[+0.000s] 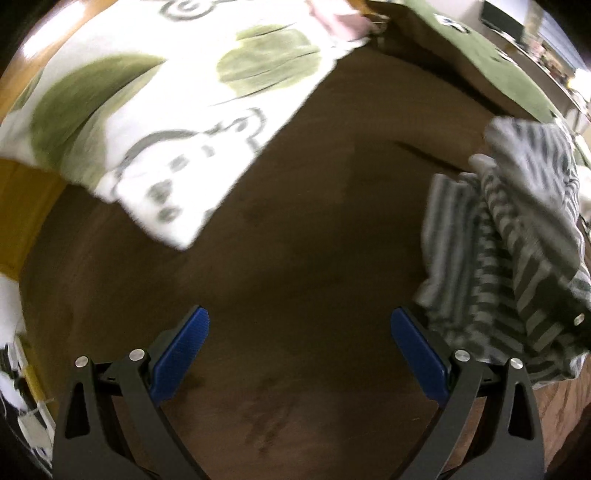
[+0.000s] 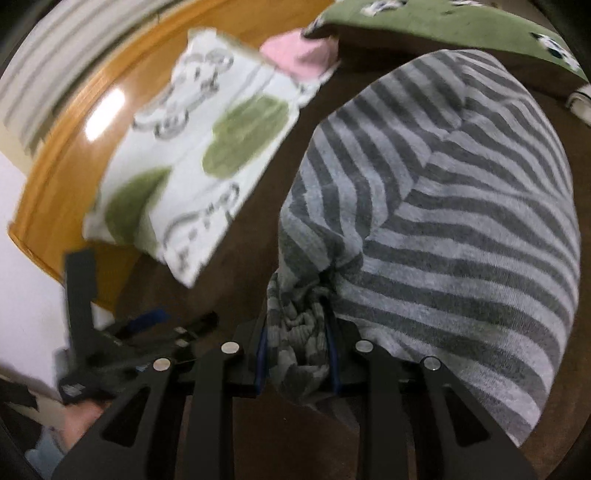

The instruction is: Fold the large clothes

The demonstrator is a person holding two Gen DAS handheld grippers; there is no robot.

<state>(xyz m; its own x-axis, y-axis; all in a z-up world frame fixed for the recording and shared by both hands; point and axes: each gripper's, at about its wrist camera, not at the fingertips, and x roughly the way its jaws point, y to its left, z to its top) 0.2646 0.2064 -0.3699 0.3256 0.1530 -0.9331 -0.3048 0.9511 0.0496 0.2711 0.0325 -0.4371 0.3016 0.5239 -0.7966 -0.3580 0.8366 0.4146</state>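
A grey striped garment [image 2: 443,206] hangs bunched from my right gripper [image 2: 297,343], which is shut on a gathered ribbed edge of it above the dark brown table [image 2: 236,258]. In the left wrist view the same striped garment [image 1: 517,240] dangles at the right, just beyond my right-hand fingertip. My left gripper [image 1: 299,332] stands open over bare table [image 1: 314,221] with nothing between its blue pads [image 1: 184,347]. In the right wrist view the left gripper [image 2: 140,332] shows blurred at the lower left, held by a hand.
A folded white cloth with green patches and line drawings [image 1: 159,122] lies at the table's far left, also seen as the white cloth [image 2: 195,162]. A pink item [image 2: 299,55] rests beyond it. A green patterned cushion [image 2: 443,22] lies at the back. A yellow-brown wooden rim [image 2: 74,147] borders the left.
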